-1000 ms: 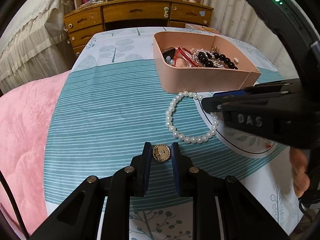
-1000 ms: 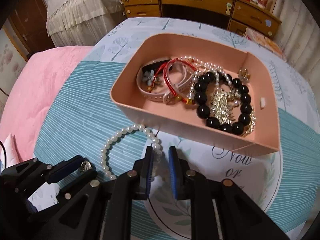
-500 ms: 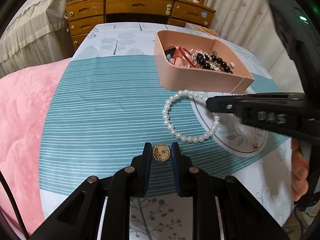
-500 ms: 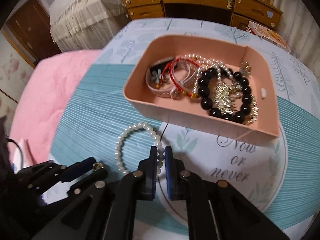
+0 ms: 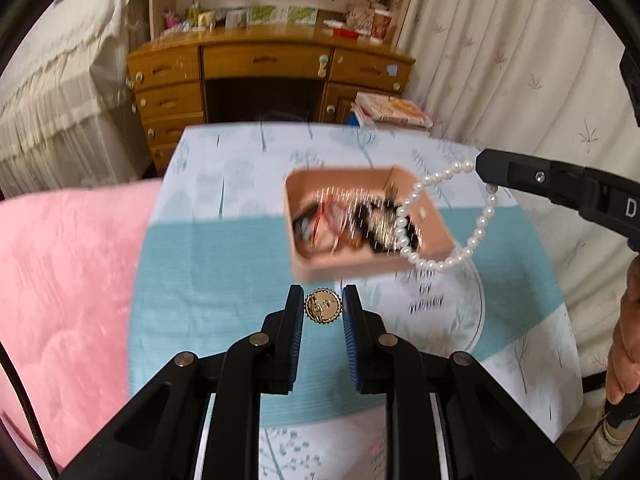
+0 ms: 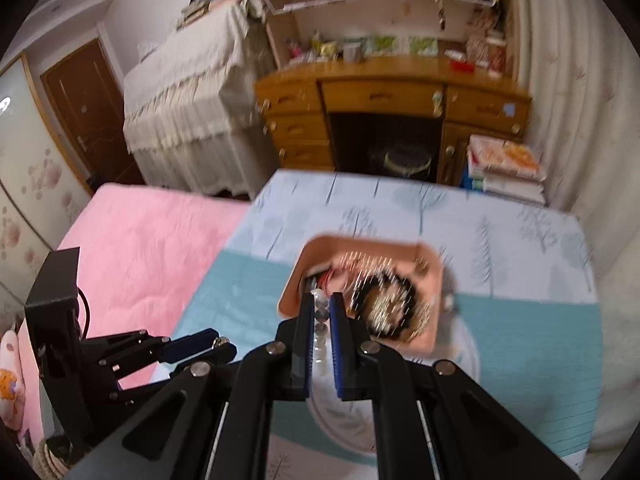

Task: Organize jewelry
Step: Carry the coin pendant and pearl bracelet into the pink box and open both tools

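Nearest the left camera, the left gripper (image 5: 322,309) had its jaws pinched on the small gold button (image 5: 322,306), now carried clear of the striped bedspread (image 5: 224,280) it had rested on a second ago. The right gripper (image 6: 320,316) had just closed its jaws, from a narrow gap to almost together, on the pearl bracelet (image 5: 440,224); that loop, flat on the bedspread before, now dangled from the tips over the near right corner of the pink box (image 5: 360,268). Both loose pieces appeared ready to drop in with the jewellery already there. A "D" showed on the right gripper's side; the print beside the box was too blurred to read. Beyond stood the wooden desk (image 5: 264,64).
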The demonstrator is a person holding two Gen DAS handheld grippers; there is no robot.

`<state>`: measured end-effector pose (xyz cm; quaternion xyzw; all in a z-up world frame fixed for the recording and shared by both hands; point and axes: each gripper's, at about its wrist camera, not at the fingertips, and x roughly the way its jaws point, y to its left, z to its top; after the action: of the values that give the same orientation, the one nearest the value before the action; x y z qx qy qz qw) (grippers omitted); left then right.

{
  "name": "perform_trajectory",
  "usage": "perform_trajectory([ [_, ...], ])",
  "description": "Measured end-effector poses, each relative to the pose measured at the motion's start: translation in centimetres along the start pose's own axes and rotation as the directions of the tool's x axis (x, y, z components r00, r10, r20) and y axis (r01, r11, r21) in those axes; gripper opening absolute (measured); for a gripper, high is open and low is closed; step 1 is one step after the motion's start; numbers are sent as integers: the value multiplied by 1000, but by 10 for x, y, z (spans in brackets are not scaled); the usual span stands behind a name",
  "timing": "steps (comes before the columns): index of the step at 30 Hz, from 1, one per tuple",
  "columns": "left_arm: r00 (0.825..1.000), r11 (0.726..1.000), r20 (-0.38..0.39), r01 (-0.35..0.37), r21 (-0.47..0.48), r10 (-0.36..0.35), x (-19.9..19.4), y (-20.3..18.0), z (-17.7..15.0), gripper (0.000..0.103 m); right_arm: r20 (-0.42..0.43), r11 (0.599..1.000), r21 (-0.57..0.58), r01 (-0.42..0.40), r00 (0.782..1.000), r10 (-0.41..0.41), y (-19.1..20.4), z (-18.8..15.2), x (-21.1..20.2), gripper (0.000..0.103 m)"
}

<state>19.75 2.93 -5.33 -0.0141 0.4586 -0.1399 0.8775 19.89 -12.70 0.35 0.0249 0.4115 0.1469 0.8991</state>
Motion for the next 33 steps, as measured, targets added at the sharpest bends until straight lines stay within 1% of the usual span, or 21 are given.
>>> perform_trajectory([
  [2, 1000, 1000, 8, -6, 9, 5, 2, -7, 14, 17, 32, 1000, 7, 4, 999, -4, -6, 9, -3, 7],
  [4, 1000, 1000, 10, -12, 12, 12, 8, -14, 30, 17, 48, 999, 31, -10, 999, 9, -14, 18, 0, 7],
  [8, 999, 999, 11, -33, 17, 33, 29, -24, 48, 17, 59, 997, 74, -18, 998, 14, -30, 29, 17, 7],
  [11, 999, 999, -4, -45, 8, 45, 56, -29, 60, 17, 49, 993, 116, -15, 999, 10, -45, 31, 37, 7],
  [16, 998, 999, -36, -48, -6, 48, 97, -32, 62, 17, 11, 988, 155, -16, 1000, 14, -62, 30, 71, 7],
  [20, 997, 998, -59, -59, -3, 58, 122, -31, 59, 17, -11, 986, 165, -38, 999, 41, -64, 28, 92, 7],
  [22, 995, 998, -72, -63, 4, 63, 129, -30, 56, 17, -15, 984, 168, -66, 997, 69, -62, 28, 99, 8],
  [25, 995, 999, -87, -44, -26, 42, 136, -20, 52, 18, -14, 981, 169, -100, 994, 104, -59, 28, 107, 8],
  [27, 995, 998, -88, -48, -31, 45, 137, -15, 52, 18, -24, 980, 170, -106, 993, 112, -57, 28, 112, 8],
  [29, 995, 998, -88, -45, -35, 41, 135, -13, 52, 25, -42, 984, 162, -75, 996, 83, -54, 27, 118, 8],
  [30, 996, 998, -85, -40, -38, 37, 133, -11, 52, 37, -59, 985, 159, -64, 995, 75, -53, 26, 121, 8],
  [31, 996, 998, -80, -35, -43, 32, 131, -10, 52, 52, -73, 986, 158, -56, 995, 68, -53, 25, 123, 9],
  [33, 998, 998, -52, -40, -47, 37, 122, -8, 53, 64, -86, 987, 157, -45, 995, 59, -54, 22, 124, 12],
])
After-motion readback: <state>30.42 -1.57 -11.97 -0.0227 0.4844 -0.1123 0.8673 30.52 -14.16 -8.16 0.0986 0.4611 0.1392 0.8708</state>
